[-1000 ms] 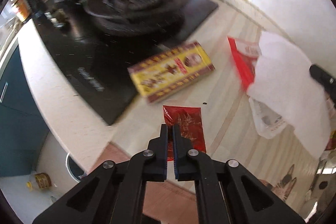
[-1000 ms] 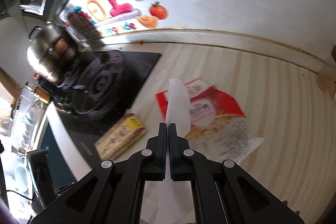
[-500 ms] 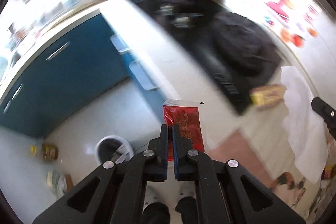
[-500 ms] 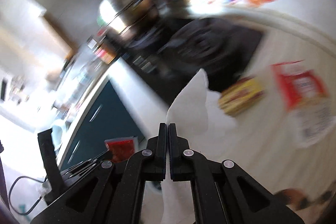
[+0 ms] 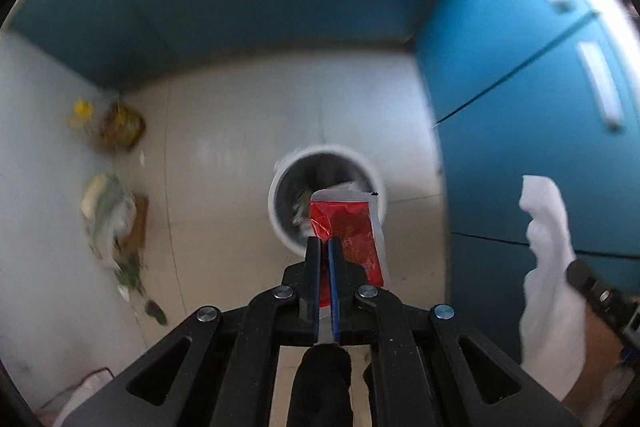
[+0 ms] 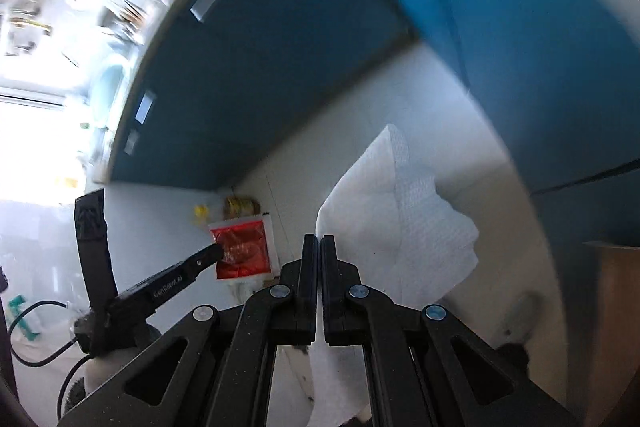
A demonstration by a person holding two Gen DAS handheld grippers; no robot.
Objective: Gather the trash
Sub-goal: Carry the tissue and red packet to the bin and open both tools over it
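My left gripper [image 5: 325, 243] is shut on a red sachet [image 5: 347, 231] with a silver edge and holds it above a white trash bin [image 5: 326, 153] on the floor; the bin holds some trash. The sachet [image 6: 242, 247] and the left gripper [image 6: 218, 251] also show in the right wrist view, lower left. My right gripper [image 6: 319, 241] is shut on a white paper towel [image 6: 396, 203] that stands up beyond the fingers. The towel [image 5: 548, 267] also shows at the right of the left wrist view, beside the cabinets.
Blue cabinet doors [image 5: 520, 107] with pale handles stand right and behind. On the pale tiled floor [image 5: 224, 131] at the left lie a yellow-lidded jar [image 5: 118, 125] and a bag of greens [image 5: 112, 215]. A brown box [image 6: 616, 307] is at the right edge.
Both grippers have swung away from the countertop and stove down toward the floor. The red sachet now hangs over the bin; the towel has come along in the right gripper.
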